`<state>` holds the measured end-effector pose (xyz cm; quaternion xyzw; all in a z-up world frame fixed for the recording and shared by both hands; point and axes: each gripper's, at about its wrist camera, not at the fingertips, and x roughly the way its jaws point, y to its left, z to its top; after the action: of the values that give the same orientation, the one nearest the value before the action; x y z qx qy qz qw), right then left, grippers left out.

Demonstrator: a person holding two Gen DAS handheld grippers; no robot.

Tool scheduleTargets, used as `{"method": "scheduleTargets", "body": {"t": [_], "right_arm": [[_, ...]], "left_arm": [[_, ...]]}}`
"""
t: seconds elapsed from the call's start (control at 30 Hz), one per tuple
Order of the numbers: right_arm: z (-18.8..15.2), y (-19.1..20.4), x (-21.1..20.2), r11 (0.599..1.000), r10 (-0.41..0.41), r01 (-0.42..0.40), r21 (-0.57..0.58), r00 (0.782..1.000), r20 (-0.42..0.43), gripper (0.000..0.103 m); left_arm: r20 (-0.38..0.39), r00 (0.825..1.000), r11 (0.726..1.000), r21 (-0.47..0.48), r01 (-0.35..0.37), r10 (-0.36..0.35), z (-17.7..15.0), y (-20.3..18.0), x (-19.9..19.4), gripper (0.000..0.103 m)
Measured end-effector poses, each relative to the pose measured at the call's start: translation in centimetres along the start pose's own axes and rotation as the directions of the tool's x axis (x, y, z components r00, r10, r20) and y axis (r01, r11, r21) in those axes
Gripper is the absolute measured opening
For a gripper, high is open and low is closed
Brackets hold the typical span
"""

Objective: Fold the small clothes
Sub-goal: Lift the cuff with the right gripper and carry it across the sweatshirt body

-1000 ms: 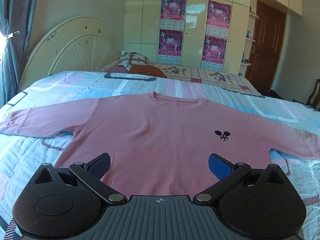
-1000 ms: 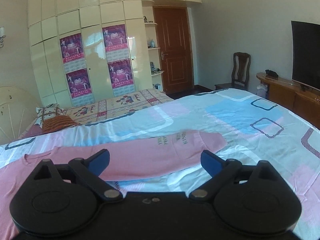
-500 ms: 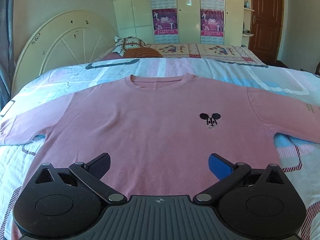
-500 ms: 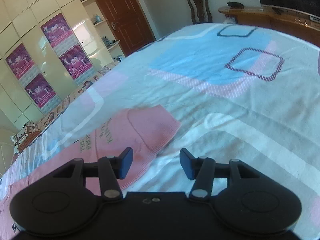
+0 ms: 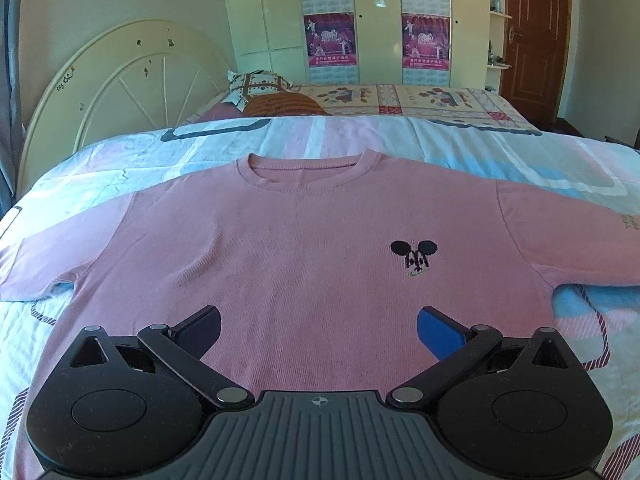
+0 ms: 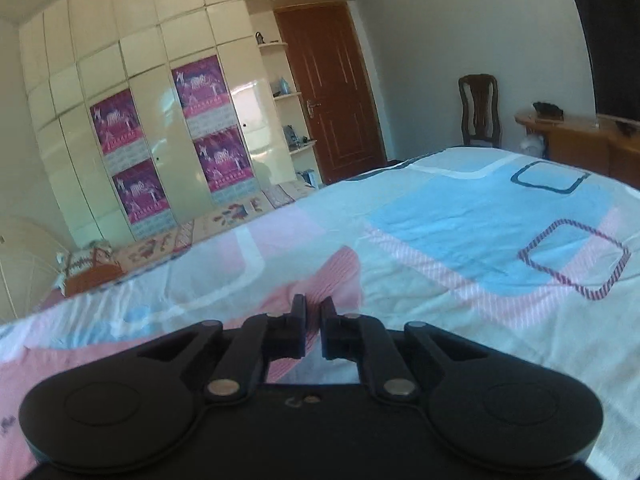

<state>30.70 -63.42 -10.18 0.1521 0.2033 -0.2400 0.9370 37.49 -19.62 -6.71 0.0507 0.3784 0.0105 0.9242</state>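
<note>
Pink knit fills most of what I see through my left wrist camera: a long-sleeved top [image 5: 304, 248] lies flat and face up on the bed [image 5: 460, 148], its round collar pointing toward the cream headboard [image 5: 120, 80]. The bedcover is patterned in pale blue, pink and white blocks. Both sleeves stretch out sideways. A small black mouse-head emblem [image 5: 414, 258] sits on the chest, and some lettering marks the right-hand sleeve, too small and cut off at the frame edge for me to read.

My left gripper [image 5: 318, 328] hangs over the lower part of the top with its jaws spread wide and nothing between them. The hem is hidden under the gripper body, so I cannot tell how it lies.

My right gripper [image 6: 313, 312] has just been closing and its jaws now stand clenched, a narrow slit left between them. Pink cloth [image 6: 320, 280] lies right at the tips in this blurred view, apparently the sleeve end, yet I cannot tell whether the pads have pinched it or merely met above it. Most of that sleeve is hidden behind the gripper body.
</note>
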Motion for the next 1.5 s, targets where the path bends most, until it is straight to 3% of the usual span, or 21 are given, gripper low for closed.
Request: {"method": "scheduleTargets", "body": {"t": [0.03,0.1,0.2,0.37,0.5,0.73,0.87,1.03,1.23,1.37,1.43,1.5], "right_arm": [[-0.3,-0.8,1.8,0.998,-0.052,0.054,0.02,0.994,-0.092,0.007],[-1.3,-2.8,3.6,0.989,-0.056,0.084,0.119,0.974,-0.219,0.008],[-1.1,-3.0,3.4,0.979,-0.035,0.073,0.188,0.98,-0.197,0.008],[-0.6,-1.2,3.7,0.987,-0.072,0.098,0.129,0.979,-0.193,0.008],[0.7,1.0,3.3,0.994,-0.032,0.048,0.1,0.988,-0.153,0.008],[2.0,11.2,1.5,0.992,0.119,-0.122,-0.017,0.986,-0.114,0.007],[1.1,18.5,0.3,0.969,0.222,-0.233,-0.079,0.967,-0.129,0.007],[-2.2,28.3,-0.3,0.92,0.308,-0.342,-0.193,0.933,-0.187,0.007],[-8.0,37.9,-0.3,0.853,0.332,-0.419,-0.31,0.895,-0.298,0.007],[-11.2,41.7,-1.0,0.809,0.342,-0.463,-0.361,0.871,-0.351,0.007],[-12.7,43.1,-1.4,0.789,0.328,-0.463,-0.404,0.873,-0.361,0.008],[-14.0,44.0,-0.7,0.781,0.288,-0.454,-0.428,0.871,-0.399,0.018]], "left_arm": [[-0.005,1.0,1.0,-0.002,-0.001,0.001,0.0,0.0,0.2,0.103],[-0.003,1.0,1.0,-0.001,-0.003,0.003,0.0,0.2,0.2,0.103],[-0.001,1.0,1.0,-0.008,-0.005,0.005,-0.1,0.8,0.1,0.103],[-0.029,1.0,1.0,-0.012,-0.006,0.005,0.0,2.5,0.6,0.103],[-0.072,0.997,1.0,0.021,-0.01,0.012,-0.1,4.2,1.7,0.103],[-0.072,0.997,0.999,-0.04,0.004,-0.007,-0.5,8.8,3.6,0.103],[-0.069,0.997,0.999,-0.031,0.024,-0.026,-0.2,11.4,5.6,0.103],[-0.078,0.995,0.997,-0.028,0.066,-0.068,0.2,15.2,8.2,0.103],[-0.096,0.987,0.99,-0.068,0.125,-0.131,0.8,19.8,10.4,0.103],[-0.078,0.984,0.985,-0.072,0.155,-0.161,1.3,21.5,11.0,0.103],[-0.074,0.982,0.983,-0.08,0.165,-0.171,1.5,21.7,11.4,0.103],[-0.068,0.98,0.979,-0.089,0.182,-0.188,1.7,21.5,11.5,0.103]]}}
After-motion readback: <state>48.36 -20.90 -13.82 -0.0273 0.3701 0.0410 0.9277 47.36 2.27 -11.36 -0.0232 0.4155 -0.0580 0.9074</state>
